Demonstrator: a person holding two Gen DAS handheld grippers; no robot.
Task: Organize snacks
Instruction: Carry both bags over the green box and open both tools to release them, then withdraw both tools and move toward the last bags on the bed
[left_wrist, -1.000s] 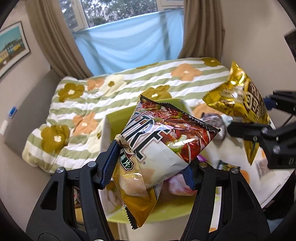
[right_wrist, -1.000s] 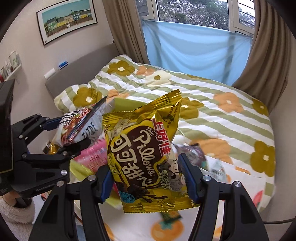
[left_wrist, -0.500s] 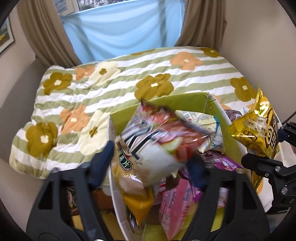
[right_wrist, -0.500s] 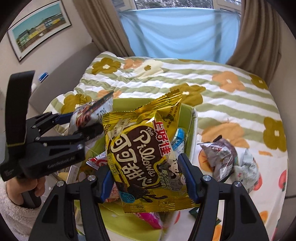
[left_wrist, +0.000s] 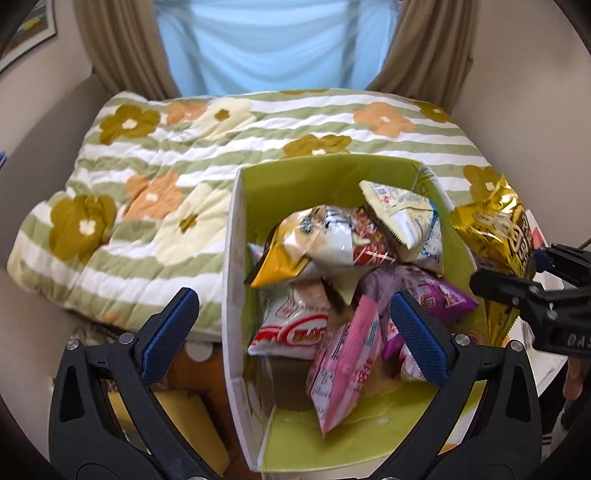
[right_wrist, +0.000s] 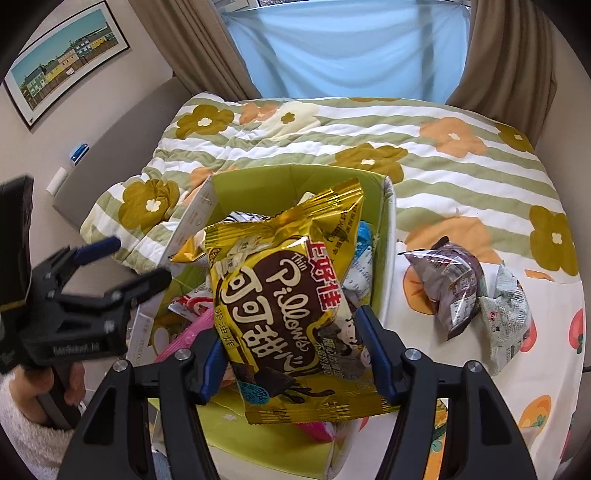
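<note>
Bed (left_wrist: 155, 177): lying under the striped quilt behind everything.
Box (left_wrist: 325, 173): sitting at the bed's edge, filling with packets.
Change: the left gripper (left_wrist: 295, 325), pinching a red-and-white bag (left_wrist: 332, 240) a second ago, is now hanging spread and empty; that bag is lying on the pile, so one more snack is organized.
Gold bag (right_wrist: 291, 306): being pinched by the right gripper (right_wrist: 295, 354) above the box, likely next in.
Right view only: two loose packets (right_wrist: 465, 295) are waiting on the bed beside the box.
</note>
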